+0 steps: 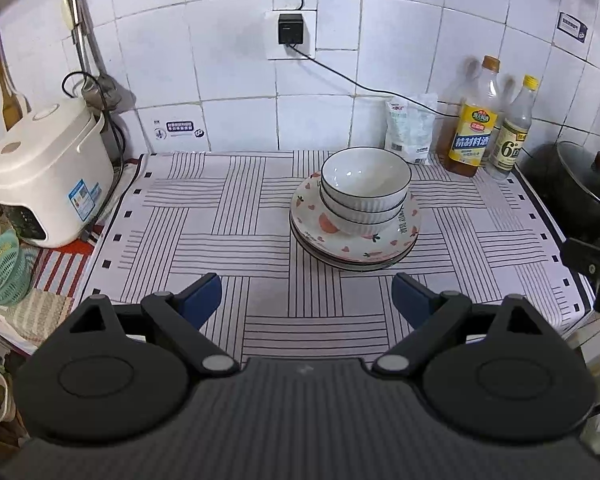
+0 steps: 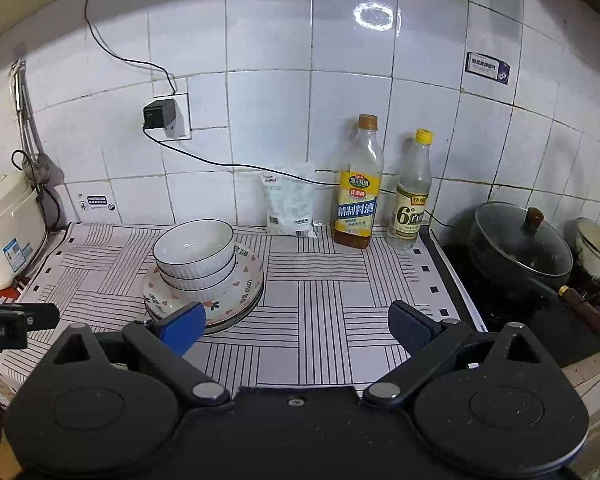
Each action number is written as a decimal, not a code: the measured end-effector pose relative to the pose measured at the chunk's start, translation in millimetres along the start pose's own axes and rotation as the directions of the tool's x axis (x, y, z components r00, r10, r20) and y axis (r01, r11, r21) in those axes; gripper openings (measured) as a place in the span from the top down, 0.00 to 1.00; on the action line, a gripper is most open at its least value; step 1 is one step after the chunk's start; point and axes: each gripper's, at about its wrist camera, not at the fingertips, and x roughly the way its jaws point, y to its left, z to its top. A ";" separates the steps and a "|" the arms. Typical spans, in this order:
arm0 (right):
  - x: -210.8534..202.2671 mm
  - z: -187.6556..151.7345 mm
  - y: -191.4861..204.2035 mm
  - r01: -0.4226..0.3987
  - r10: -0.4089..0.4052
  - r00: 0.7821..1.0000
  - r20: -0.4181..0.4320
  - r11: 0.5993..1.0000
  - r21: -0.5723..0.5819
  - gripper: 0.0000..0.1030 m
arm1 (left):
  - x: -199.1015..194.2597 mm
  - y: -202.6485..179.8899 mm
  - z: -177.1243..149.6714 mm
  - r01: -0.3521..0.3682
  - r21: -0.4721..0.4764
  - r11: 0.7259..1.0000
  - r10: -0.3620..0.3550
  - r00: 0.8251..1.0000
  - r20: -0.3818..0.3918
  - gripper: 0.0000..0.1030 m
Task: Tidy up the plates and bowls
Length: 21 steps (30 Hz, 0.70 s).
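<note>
Three white ribbed bowls [image 1: 365, 190] with dark rims sit nested on a stack of strawberry-patterned plates [image 1: 356, 242] on the striped cloth. The same bowls [image 2: 196, 252] and plates [image 2: 240, 292] show at the left in the right wrist view. My left gripper [image 1: 306, 300] is open and empty, a little in front of the stack. My right gripper [image 2: 296, 326] is open and empty, to the right of the stack, its left fingertip [image 2: 182, 326] in front of the plates' near rim.
A white rice cooker [image 1: 48, 176] and green basket [image 1: 2, 268] stand at the left. A salt bag [image 2: 290, 200], two bottles [image 2: 358, 184] [image 2: 412, 192] line the wall. A lidded black pan [image 2: 520, 246] sits on the stove at right. The cloth's front edge [image 1: 312, 348] is near.
</note>
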 end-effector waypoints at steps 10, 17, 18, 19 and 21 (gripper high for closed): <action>-10.3 -12.2 12.0 -0.008 0.010 0.999 0.050 0.999 -0.032 0.03 | -4.2 0.0 -16.9 -0.010 0.008 1.000 0.009 0.999 0.046 0.10; -1.8 -19.7 10.9 -0.008 0.008 1.000 0.027 1.000 -0.009 0.03 | -6.5 -4.5 -23.6 -0.024 0.014 1.000 0.023 0.996 0.082 0.10; -1.1 -21.1 11.3 -0.005 0.005 1.000 0.023 1.000 -0.006 0.03 | -6.3 -4.8 -24.8 -0.028 0.018 0.999 0.027 0.996 0.089 0.10; 0.5 -22.0 10.9 -0.003 0.003 1.000 0.017 1.000 -0.001 0.03 | -5.9 -4.9 -25.8 -0.032 0.020 0.999 0.030 0.995 0.093 0.10; 2.8 -23.3 10.4 -0.005 0.005 1.000 0.005 1.000 0.007 0.03 | -4.3 -4.7 -26.1 -0.037 0.021 0.999 0.034 0.995 0.091 0.10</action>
